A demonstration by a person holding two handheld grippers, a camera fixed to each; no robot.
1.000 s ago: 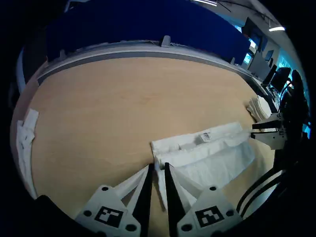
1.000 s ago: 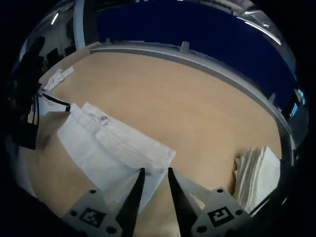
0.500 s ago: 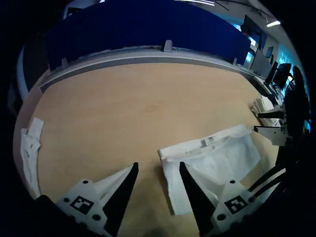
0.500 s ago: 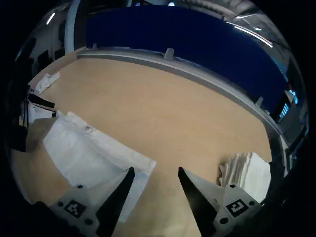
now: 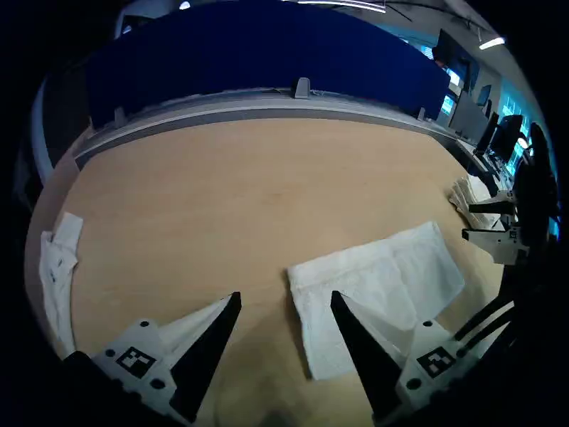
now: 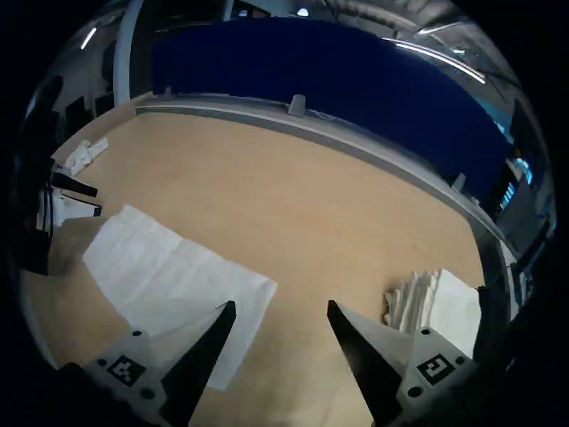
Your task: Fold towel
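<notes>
A pale wooden surface (image 5: 242, 185) stretches wide, bare across its middle. Along its far edge runs a grey rail (image 5: 213, 110) with a small grey bracket (image 5: 302, 87) standing on it, and behind the rail rises a dark blue partition (image 5: 249, 50). At the left edge of the surface in the left gripper view lies a crumpled white cloth (image 5: 57, 263). Near the right edge in the right gripper view sits a stack of folded white cloths (image 6: 441, 309), well apart from the crumpled one. Beyond the partition stand dark monitors (image 5: 469, 114), with a lit ceiling light (image 5: 492, 43) overhead.
</notes>
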